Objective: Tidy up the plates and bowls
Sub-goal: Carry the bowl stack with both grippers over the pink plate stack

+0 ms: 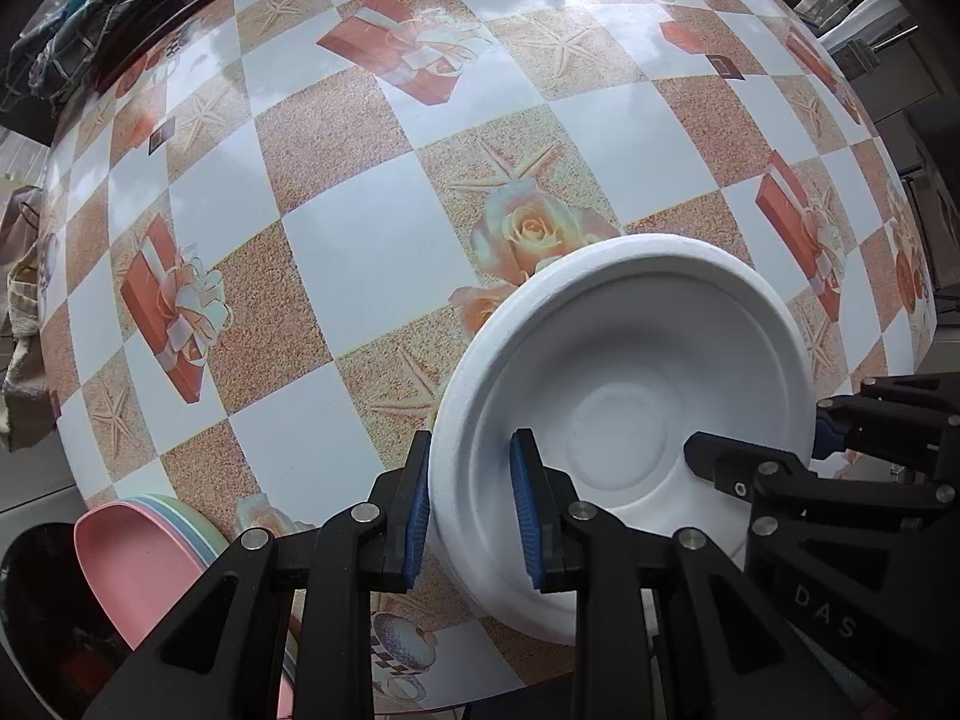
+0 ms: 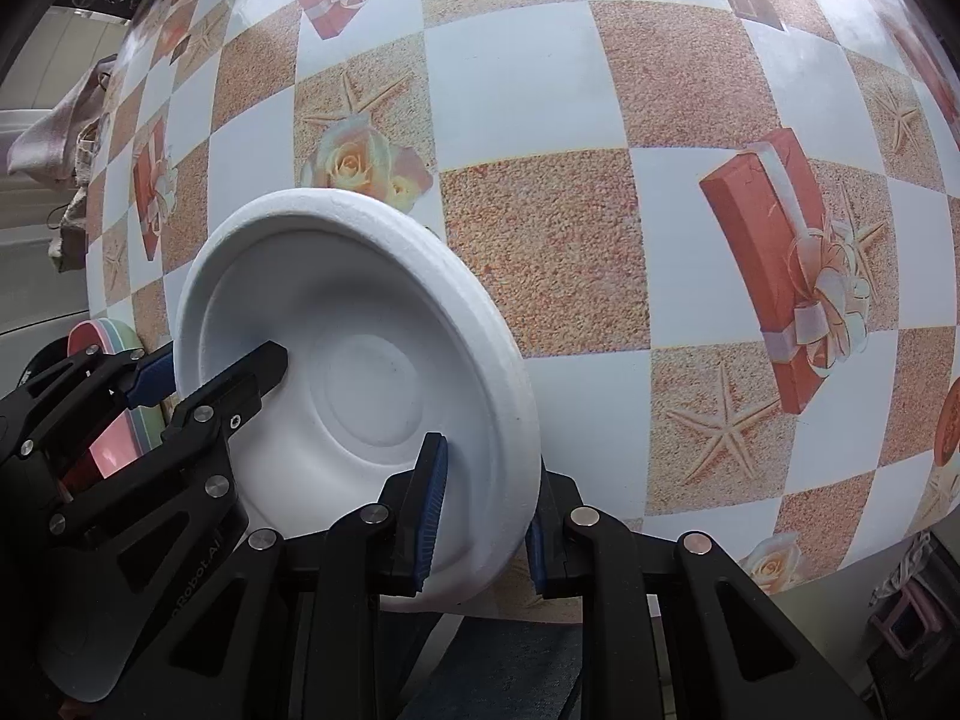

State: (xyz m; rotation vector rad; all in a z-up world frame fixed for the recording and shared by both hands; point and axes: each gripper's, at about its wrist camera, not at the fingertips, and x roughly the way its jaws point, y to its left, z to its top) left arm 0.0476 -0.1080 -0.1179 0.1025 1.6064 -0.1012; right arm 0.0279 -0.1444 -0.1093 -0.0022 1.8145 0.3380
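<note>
**A:** Closest to the lens are the blue pads (image 1: 417, 516) of the left gripper (image 1: 471, 513), and they straddle the near-left rim of the white foam bowl (image 1: 624, 414), one finger inside and one outside. Is it actually clamped?

**B:** It looks pinched on the rim, yes. The right gripper (image 2: 486, 510) does the same on the opposite edge, one pad inside the bowl and the other behind its outer wall (that outer pad is mostly hidden, so I judge the grip from how the rim sits between them).

**A:** And where is the bowl?

**B:** Tilted, at the near edge of the checked tablecloth (image 1: 354, 252), held between both tools. I cannot tell whether its underside touches the table.

**A:** So which step is this?

**B:** My guess is carrying one bowl toward a pile. A stack of pastel plates (image 1: 144, 546) sits at the left corner, just beside the left gripper.

**A:** Next move?

**B:** Probably both grippers travel together and level, since foam rims crush easily, then let go only once it rests somewhere.
</note>
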